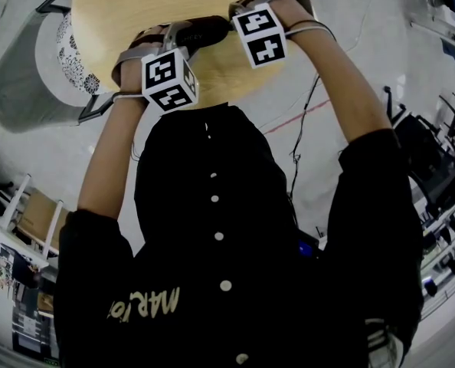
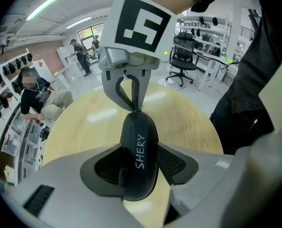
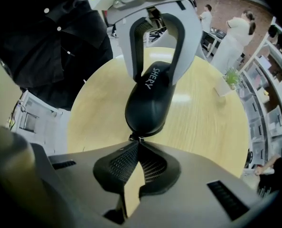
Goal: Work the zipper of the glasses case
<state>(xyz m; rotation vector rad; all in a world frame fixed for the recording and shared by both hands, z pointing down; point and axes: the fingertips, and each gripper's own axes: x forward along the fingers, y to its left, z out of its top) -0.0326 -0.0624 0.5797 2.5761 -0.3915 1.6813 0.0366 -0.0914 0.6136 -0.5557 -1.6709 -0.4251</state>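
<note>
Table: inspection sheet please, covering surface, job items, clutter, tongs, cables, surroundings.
Surface: round table, pale wood.
Job's things: black case marked SHERY, held between both tongs; zipper pull at its narrow end.
Clutter: small potted plant near the table's edge.
Grippers: left tongs shut on the case's body; right tongs shut on the zipper pull.
Cables: one thin cable on the floor.
Surroundings: office chair, shelves, people standing.
</note>
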